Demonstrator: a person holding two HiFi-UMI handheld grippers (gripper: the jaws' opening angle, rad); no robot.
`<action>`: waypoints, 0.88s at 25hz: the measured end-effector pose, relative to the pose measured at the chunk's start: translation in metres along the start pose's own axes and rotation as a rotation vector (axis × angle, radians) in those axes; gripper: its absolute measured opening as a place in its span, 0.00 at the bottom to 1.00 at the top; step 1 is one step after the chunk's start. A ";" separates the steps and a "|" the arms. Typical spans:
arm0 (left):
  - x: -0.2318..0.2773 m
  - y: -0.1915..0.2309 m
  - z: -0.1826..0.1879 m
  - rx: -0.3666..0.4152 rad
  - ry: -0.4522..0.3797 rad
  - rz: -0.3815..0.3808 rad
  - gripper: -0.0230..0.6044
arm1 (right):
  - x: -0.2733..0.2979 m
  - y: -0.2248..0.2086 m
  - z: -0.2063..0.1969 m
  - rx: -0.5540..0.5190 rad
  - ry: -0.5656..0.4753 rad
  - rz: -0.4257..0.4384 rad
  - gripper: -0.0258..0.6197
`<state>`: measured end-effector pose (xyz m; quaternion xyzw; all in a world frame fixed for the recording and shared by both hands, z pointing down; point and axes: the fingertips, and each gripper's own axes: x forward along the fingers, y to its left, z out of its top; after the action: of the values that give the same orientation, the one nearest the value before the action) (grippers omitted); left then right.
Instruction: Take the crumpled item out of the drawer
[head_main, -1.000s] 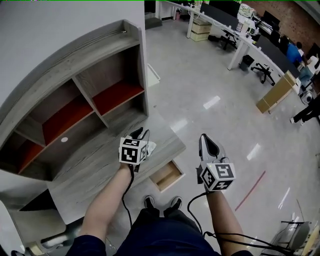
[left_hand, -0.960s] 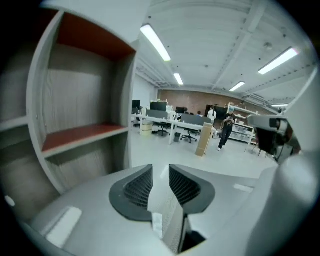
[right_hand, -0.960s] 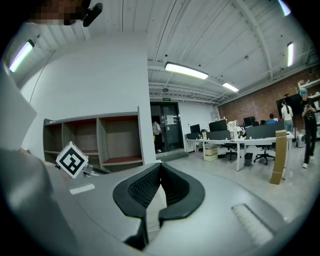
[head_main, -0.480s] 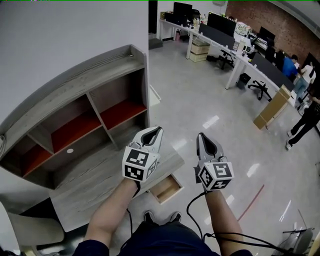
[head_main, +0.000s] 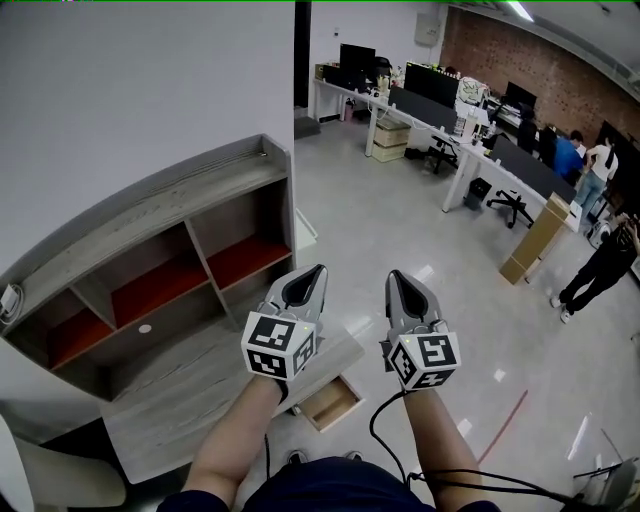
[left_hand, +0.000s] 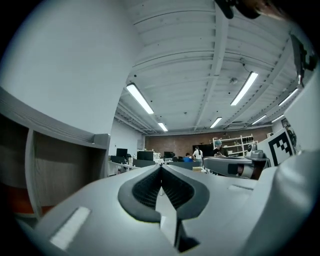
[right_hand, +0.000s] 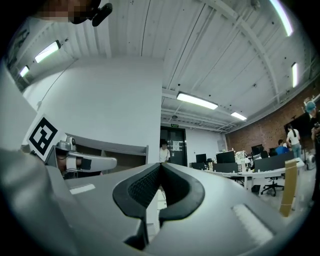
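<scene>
Grey left gripper (head_main: 316, 270), marker cube (head_main: 278, 345), black cable (head_main: 372, 430)

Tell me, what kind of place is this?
Most likely an open-plan office. Long desks carry rows of dark monitors, a rolling chair stands beside them, and people are gathered at the far end near a brick wall.

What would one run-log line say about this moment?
left gripper: shut, empty, held up above desk | right gripper: shut, empty, held up | drawer: open | crumpled item: not in view
</scene>
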<state>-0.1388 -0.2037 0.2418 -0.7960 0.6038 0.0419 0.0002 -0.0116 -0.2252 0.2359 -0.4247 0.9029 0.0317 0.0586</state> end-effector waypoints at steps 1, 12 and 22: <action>-0.002 -0.001 0.004 0.011 -0.016 0.007 0.04 | -0.002 0.001 0.004 -0.007 -0.010 -0.002 0.05; -0.001 0.028 0.019 0.057 -0.065 0.054 0.04 | -0.008 -0.015 0.019 -0.065 -0.047 -0.037 0.05; -0.001 0.032 0.020 0.024 -0.074 0.050 0.04 | -0.006 -0.022 0.012 -0.050 -0.029 -0.031 0.05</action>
<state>-0.1708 -0.2100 0.2240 -0.7785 0.6236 0.0643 0.0310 0.0099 -0.2332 0.2242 -0.4393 0.8943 0.0596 0.0616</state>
